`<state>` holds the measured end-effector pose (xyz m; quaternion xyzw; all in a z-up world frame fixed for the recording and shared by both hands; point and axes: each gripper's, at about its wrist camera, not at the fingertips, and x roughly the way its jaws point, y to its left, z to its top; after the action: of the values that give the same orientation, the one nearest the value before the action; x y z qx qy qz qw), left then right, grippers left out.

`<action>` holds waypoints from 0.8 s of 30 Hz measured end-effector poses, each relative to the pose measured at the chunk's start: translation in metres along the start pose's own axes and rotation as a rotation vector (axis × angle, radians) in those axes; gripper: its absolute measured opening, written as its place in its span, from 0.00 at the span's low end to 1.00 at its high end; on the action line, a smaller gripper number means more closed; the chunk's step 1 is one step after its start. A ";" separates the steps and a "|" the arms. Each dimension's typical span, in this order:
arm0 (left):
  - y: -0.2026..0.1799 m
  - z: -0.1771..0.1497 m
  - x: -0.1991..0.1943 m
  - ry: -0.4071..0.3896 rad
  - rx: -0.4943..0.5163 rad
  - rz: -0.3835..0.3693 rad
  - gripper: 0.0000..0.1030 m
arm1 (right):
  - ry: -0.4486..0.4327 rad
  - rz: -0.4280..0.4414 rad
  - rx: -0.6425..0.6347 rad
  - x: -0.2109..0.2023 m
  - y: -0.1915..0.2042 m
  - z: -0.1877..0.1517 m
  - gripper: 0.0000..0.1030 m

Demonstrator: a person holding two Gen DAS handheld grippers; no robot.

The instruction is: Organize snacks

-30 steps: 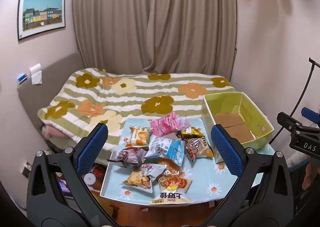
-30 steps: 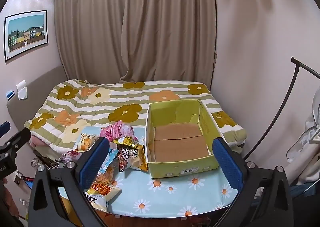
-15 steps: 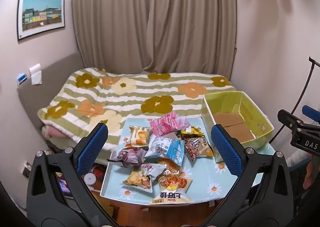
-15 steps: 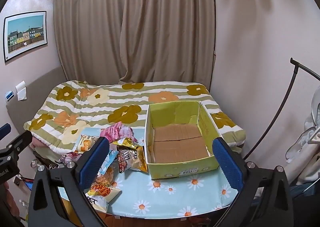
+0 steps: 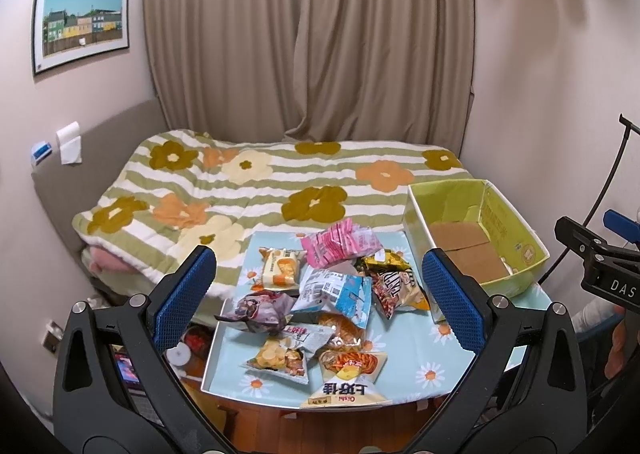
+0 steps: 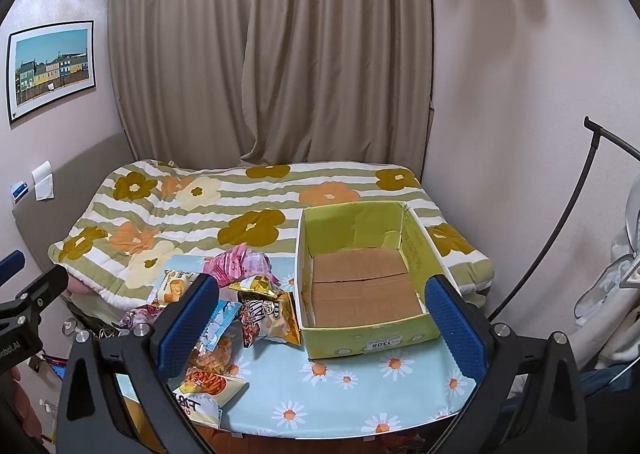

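Observation:
Several snack bags lie in a heap on a small table with a blue daisy cloth (image 5: 424,378): a pink bag (image 5: 340,244), a blue-white bag (image 5: 336,292), a gold-and-dark bag (image 5: 394,286) and an orange chip bag (image 5: 346,382). An empty yellow-green cardboard box (image 6: 360,330) stands at the table's right end. My left gripper (image 5: 316,294) is open and empty, held above and short of the heap. My right gripper (image 6: 320,314) is open and empty, in front of the box. The heap also shows in the right wrist view (image 6: 264,310).
A bed with a flowered striped quilt (image 5: 280,181) lies right behind the table. Curtains (image 5: 308,37) hang at the back. A black stand pole (image 6: 560,221) leans at the right. Clutter lies on the floor to the table's left (image 5: 188,346).
Both grippers have drifted only slightly; the right wrist view has shifted a little so the box sits lower and nearer. Nothing was taken hold of.

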<state>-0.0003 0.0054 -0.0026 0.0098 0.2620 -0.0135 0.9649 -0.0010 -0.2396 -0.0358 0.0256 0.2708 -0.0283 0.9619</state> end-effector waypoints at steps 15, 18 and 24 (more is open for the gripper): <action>0.006 -0.001 0.012 0.011 0.005 -0.004 0.99 | 0.000 -0.002 -0.002 0.000 0.001 0.002 0.99; 0.007 -0.001 0.013 0.013 0.006 -0.001 0.99 | 0.000 -0.003 -0.001 0.002 0.004 0.002 0.99; 0.008 0.000 0.014 0.017 0.004 0.000 0.99 | 0.000 -0.003 -0.004 0.003 0.008 0.002 0.99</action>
<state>0.0118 0.0135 -0.0098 0.0120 0.2702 -0.0139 0.9626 0.0033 -0.2314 -0.0353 0.0234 0.2710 -0.0293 0.9618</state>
